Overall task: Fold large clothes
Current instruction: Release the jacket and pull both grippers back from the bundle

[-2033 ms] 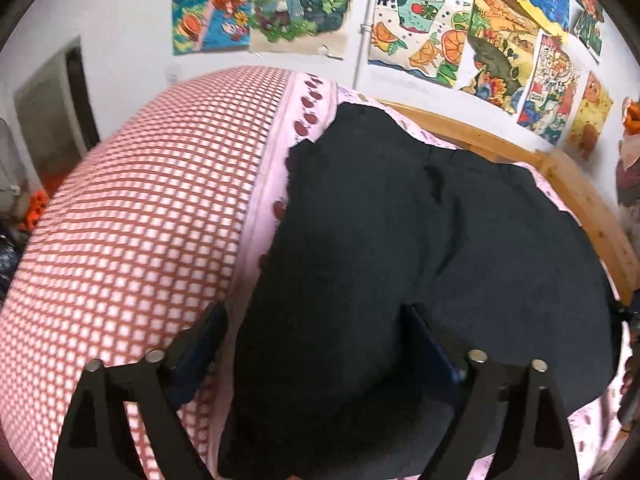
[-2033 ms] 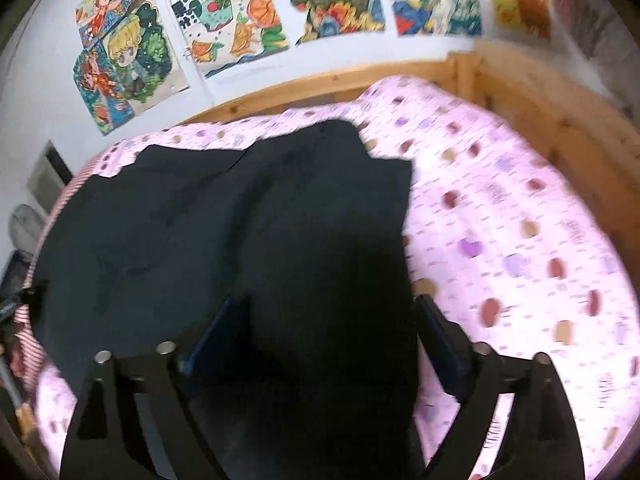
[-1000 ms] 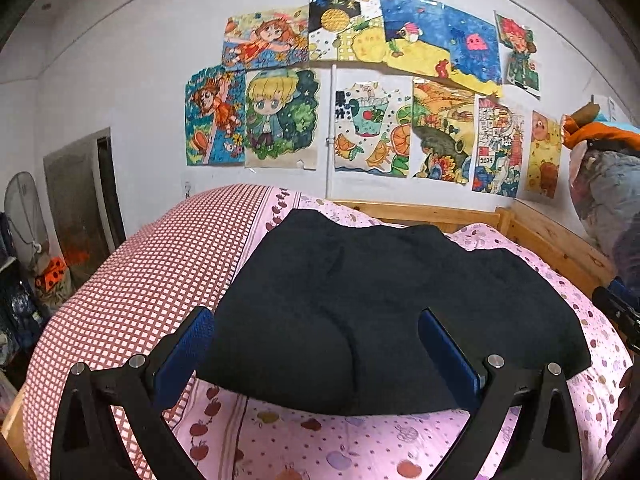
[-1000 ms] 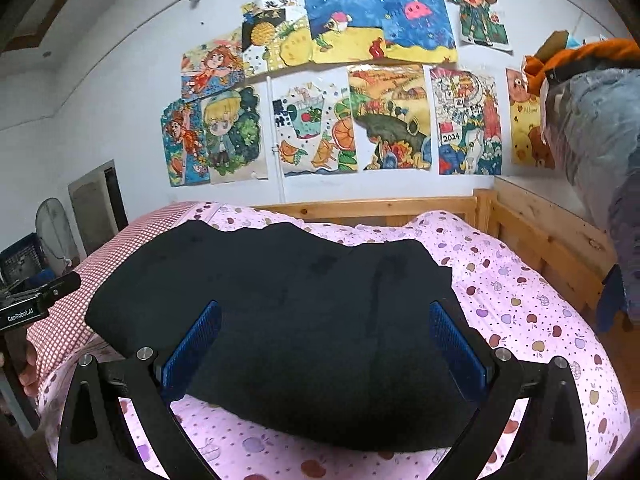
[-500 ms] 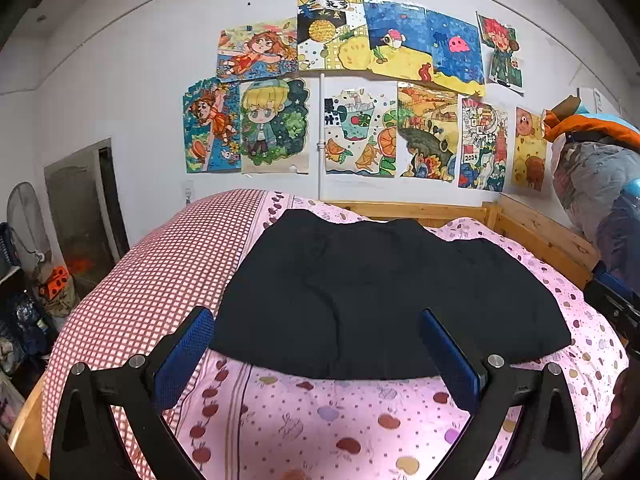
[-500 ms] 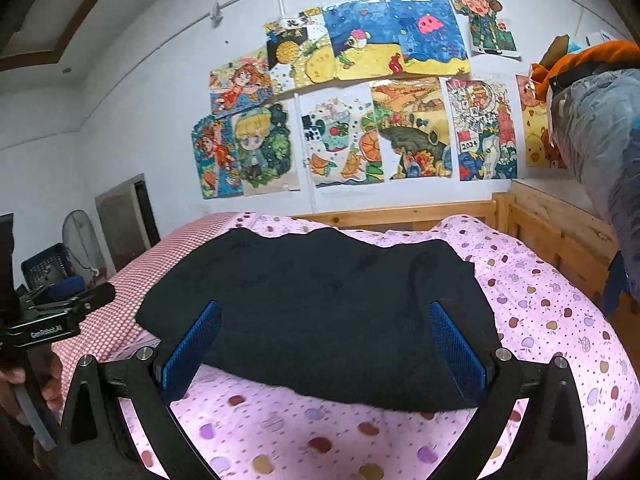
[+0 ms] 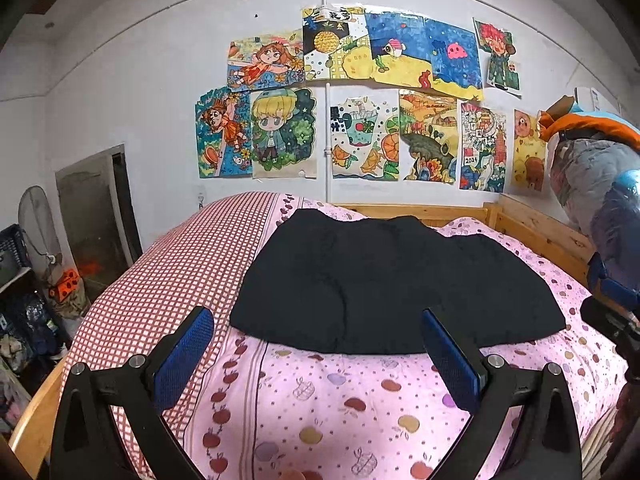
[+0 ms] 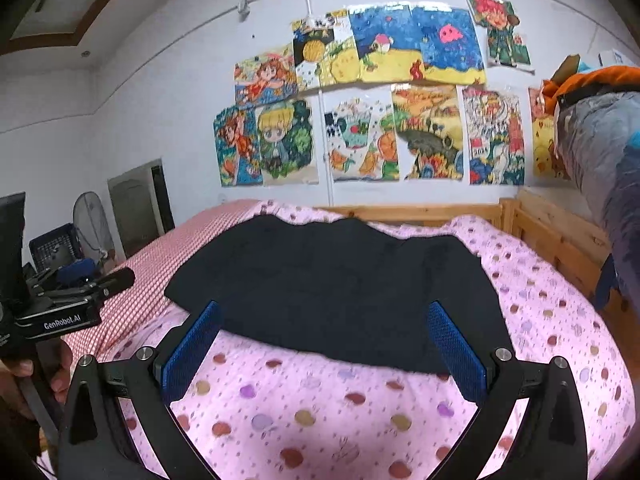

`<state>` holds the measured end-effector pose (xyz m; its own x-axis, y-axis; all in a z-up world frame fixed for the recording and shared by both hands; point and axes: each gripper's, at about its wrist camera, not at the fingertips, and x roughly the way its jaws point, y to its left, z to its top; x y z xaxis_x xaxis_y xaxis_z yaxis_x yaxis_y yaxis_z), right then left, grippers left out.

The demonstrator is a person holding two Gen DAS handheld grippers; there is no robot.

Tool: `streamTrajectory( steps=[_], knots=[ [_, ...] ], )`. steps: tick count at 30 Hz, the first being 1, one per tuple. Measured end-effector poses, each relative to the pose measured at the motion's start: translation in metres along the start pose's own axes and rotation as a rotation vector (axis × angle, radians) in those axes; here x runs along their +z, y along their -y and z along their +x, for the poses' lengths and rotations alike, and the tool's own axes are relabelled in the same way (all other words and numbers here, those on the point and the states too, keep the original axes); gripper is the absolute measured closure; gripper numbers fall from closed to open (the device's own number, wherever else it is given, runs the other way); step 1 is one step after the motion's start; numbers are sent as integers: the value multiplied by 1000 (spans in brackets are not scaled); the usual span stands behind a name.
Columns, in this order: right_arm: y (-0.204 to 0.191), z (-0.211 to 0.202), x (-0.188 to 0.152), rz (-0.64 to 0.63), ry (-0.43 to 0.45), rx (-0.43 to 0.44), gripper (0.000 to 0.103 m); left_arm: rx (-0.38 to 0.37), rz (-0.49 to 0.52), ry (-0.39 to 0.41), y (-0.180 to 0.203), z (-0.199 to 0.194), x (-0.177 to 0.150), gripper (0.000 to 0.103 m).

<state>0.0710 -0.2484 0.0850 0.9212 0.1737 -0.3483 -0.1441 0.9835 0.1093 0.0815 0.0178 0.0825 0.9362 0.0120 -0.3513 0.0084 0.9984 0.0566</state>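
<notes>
Left wrist view: left gripper spread wide and empty, held back over the near edge of the pink fruit-print bedsheet, with the black fabric garment lying as a broad folded slab across the bed's middle toward the wooden headboard rail, its left edge touching the red-and-white checked quilt; reads as between folds, next move likely a reach to the near hem. Right wrist view: right gripper likewise agape holding nothing, garment's near hem just beyond its fingertips, open sheet along the near and right edges up to the wooden side rail, the other handheld unit at far left, well clear.
</notes>
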Motion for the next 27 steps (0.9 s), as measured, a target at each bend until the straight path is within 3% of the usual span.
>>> streamTrajectory(
  steps=[11,21,27],
  knots=[
    [-9,-10,-33,31,-64,-36,2,-40,-21,-52,-11,-10,-33,0],
    [-20,-32,-56,5,-30,-104,2,-30,-8,-27,-21,-27,-61,0],
    [-20,-34,-68,20,-75,-130,2,-15,-12,-47,-24,-26,-71,0]
  ],
)
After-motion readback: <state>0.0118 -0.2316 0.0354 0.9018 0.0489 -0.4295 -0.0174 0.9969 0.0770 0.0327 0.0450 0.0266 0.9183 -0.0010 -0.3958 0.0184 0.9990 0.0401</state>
